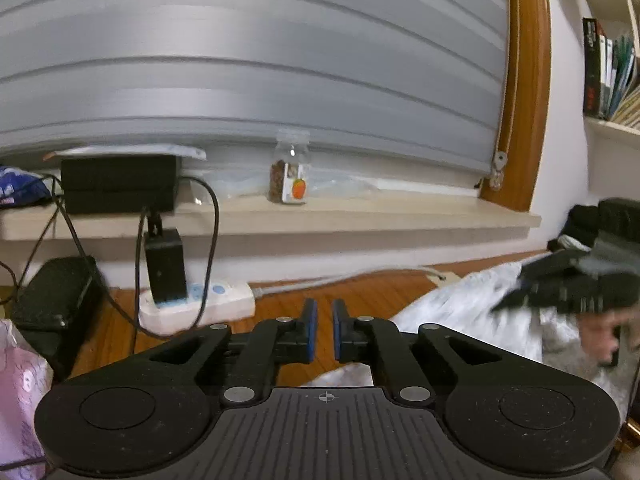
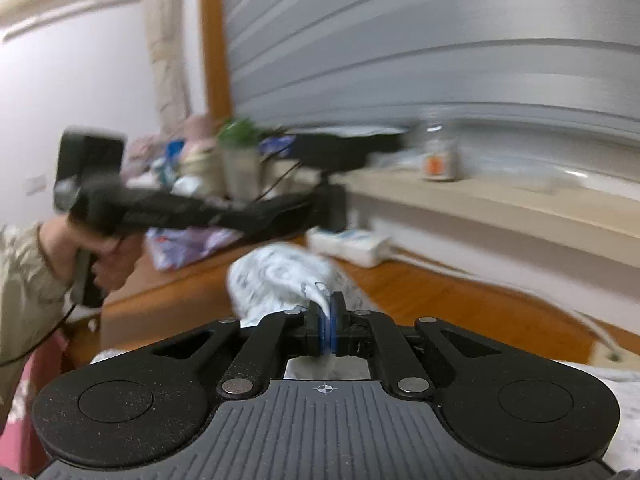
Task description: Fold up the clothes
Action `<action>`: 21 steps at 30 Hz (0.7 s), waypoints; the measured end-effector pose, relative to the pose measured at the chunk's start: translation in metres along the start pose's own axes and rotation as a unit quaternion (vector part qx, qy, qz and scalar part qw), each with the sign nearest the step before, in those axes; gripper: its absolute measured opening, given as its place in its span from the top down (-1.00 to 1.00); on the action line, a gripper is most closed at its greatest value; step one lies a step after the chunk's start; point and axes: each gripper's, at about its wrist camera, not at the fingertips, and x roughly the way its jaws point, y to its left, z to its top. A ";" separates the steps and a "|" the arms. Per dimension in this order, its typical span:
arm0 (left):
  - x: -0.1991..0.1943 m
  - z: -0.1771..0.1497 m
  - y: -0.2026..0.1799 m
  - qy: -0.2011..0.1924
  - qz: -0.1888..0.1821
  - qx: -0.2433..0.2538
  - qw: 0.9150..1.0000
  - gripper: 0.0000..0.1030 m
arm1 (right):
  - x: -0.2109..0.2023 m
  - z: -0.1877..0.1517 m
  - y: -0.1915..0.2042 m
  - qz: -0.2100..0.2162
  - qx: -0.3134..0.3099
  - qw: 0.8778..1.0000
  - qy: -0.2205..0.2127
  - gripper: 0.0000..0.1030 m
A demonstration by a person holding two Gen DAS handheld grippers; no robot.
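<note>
Right gripper [image 2: 327,322] jaws pinch white garment [image 2: 276,276]; left gripper [image 1: 324,330] slightly apart, empty.

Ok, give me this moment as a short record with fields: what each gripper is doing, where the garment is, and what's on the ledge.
left gripper: open a little, nothing between its blue pads, held above the wooden floor
right gripper: shut on a fold of the white patterned garment
garment: bunched, lifted at the pinched fold, the rest trailing on the floor
ledge: clear jar with an orange label, black box with cables
below ledge: white power strip with a black adapter plugged in
image quality: right wrist view is motion-blurred
</note>
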 end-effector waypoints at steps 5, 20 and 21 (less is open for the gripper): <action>0.017 -0.012 -0.004 0.033 -0.037 -0.005 0.999 0.26 | -0.024 -0.008 -0.043 -0.042 0.041 0.998 0.001 0.91; 0.049 -0.028 -0.023 0.093 -0.061 0.093 0.989 -0.07 | -0.022 0.000 -0.047 -0.067 0.041 0.997 -0.013 0.91; 0.055 -0.027 -0.024 0.100 -0.059 0.098 0.988 -0.07 | -0.022 0.000 -0.048 -0.067 0.042 0.997 -0.013 0.91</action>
